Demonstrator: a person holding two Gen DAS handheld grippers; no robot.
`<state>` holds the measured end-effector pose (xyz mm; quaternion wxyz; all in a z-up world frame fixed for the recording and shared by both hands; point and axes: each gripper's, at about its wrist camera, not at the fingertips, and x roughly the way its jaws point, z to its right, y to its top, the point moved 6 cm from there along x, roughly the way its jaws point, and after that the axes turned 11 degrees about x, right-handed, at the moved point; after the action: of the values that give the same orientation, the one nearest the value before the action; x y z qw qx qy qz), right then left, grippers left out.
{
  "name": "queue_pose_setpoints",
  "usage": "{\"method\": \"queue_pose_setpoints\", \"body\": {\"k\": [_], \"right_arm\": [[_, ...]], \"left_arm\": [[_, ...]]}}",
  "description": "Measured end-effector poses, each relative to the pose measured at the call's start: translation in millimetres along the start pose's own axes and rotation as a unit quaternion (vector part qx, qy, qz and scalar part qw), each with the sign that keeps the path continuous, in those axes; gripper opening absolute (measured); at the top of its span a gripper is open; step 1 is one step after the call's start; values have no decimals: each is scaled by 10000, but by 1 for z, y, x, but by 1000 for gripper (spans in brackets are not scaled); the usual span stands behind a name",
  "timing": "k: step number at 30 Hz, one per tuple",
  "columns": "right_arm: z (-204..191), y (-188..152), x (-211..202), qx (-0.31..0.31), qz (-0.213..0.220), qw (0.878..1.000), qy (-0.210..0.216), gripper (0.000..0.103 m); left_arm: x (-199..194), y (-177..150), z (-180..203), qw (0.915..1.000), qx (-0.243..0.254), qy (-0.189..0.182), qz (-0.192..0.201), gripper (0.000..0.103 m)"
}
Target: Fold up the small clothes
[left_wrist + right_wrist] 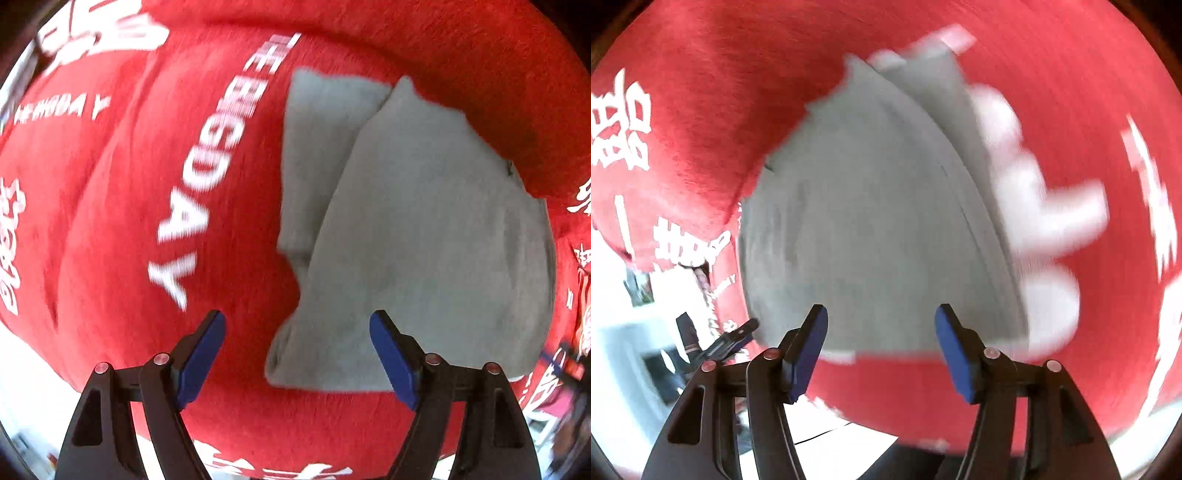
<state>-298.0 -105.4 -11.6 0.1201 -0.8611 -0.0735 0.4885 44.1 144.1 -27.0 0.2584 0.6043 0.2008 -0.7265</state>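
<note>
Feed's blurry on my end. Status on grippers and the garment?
Left gripper open, empty. Right gripper open, empty. Grey garment lies folded over on red blanket, released. Nothing in the way.

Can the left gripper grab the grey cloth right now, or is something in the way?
Probably yes. The left gripper is open, and the near corner of the grey cloth lies right below the gap between its fingers, flat on the red blanket. Nothing covers it, and the gripper holds nothing.
</note>
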Motion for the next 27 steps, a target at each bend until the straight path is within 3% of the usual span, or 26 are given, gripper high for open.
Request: {"method": "queue_pose_setpoints", "body": {"k": [3,4,5,6,7,8,9,12,15,19,21,25,27], "right_arm": [[39,-18,8,776,108,9969,56,65],[49,-15,7,985,266,9947,110,65],[56,-9,5,1191,494,9915,179,65],[60,-2,5,1355,677,9882,229,62],[62,3,6,1473,764,9858,261,54],[63,7,9,1544,766,9848,218,12],[59,10,11,1480,735,9862,124,8],[26,13,2,336,930,9933,-591,8],[33,15,8,164,806,9918,-973,8],[41,18,17,230,550,9930,-1024,10],[41,11,1,132,512,9922,-1132,12],[12,6,-29,-377,795,9886,-1218,12],[-7,13,-37,-840,963,9839,-1248,12]], "left_arm": [[6,-9,-2,9997,-189,-114,74,80],[6,-10,-4,9995,-241,-102,147,68],[8,-10,-8,9993,-305,-97,211,45],[9,-10,-9,9989,-379,-215,187,36],[8,-12,-10,9983,-424,-347,200,29],[7,-12,-10,9983,-409,-346,244,19],[4,-11,-7,9988,-256,-297,289,13],[-9,-16,2,9987,198,-39,471,10],[-2,-32,2,9989,289,100,354,9],[1,-42,-10,9990,261,30,347,10],[-14,-40,-10,9985,320,105,438,10],[-44,-25,-2,9950,531,255,807,10],[-51,1,1,9929,595,242,1001,10]]}}
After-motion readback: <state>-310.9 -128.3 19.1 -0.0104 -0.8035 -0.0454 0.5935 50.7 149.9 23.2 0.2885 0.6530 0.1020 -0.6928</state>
